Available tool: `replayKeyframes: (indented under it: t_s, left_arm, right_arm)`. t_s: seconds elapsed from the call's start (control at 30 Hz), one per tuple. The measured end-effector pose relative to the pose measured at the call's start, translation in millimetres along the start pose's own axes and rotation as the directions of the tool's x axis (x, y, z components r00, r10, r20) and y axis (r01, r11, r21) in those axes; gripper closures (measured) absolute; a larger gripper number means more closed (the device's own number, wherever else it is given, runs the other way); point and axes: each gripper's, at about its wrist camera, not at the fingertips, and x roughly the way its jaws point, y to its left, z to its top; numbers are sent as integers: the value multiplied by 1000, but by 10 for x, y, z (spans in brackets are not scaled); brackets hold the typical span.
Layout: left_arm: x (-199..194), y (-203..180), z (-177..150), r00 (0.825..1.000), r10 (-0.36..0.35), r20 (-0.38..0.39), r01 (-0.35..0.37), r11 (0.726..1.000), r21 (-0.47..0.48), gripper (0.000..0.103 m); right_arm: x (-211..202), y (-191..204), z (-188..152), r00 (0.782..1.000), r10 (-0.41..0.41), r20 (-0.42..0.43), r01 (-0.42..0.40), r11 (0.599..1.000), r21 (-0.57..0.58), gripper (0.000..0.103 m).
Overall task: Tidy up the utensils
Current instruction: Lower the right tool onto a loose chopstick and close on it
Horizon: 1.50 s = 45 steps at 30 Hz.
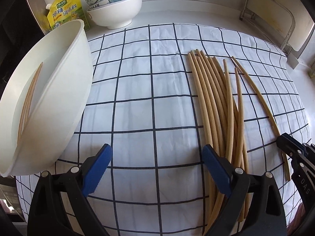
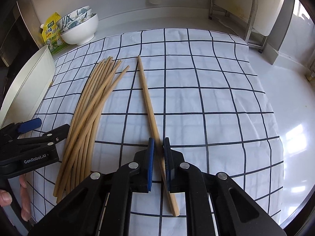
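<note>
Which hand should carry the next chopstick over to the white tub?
Right. The right gripper is already shut on the lone chopstick, apart from the pile. The left gripper hangs open and empty beside the white tub.

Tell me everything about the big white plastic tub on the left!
The big white plastic tub looks smooth, with a thick rolled rim. It sits tipped at the left edge of the white checked cloth, in front of a yellow seasoning pouch. Two pale wooden chopsticks lie inside, leaning along its wall. Neither gripper touches it. The right wrist view shows only its rim and outer wall.
</note>
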Motion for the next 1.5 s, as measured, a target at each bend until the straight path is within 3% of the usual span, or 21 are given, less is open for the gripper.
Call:
replayKeyframes:
  t_s: [0.2,0.77,0.93,1.5]
  left_arm:
    - [-92,7,67,999,-33,28,34,999,-19,11]
    - [46,7,5,1000,-3,-1,3,1000,-3,6]
    - [56,-11,55,1000,4,9,-4,1000,-9,6]
    - [65,-46,37,1000,-2,24,2,1000,-2,6]
  right_arm:
    - [-1,-16,13,1000,12,0,-12,1000,5,93]
    - [-47,-8,79,1000,15,23,-15,1000,5,93]
    - [-70,-26,119,999,10,39,-10,1000,0,75]
    - [68,52,184,1000,1,5,-1,997,-74,73]
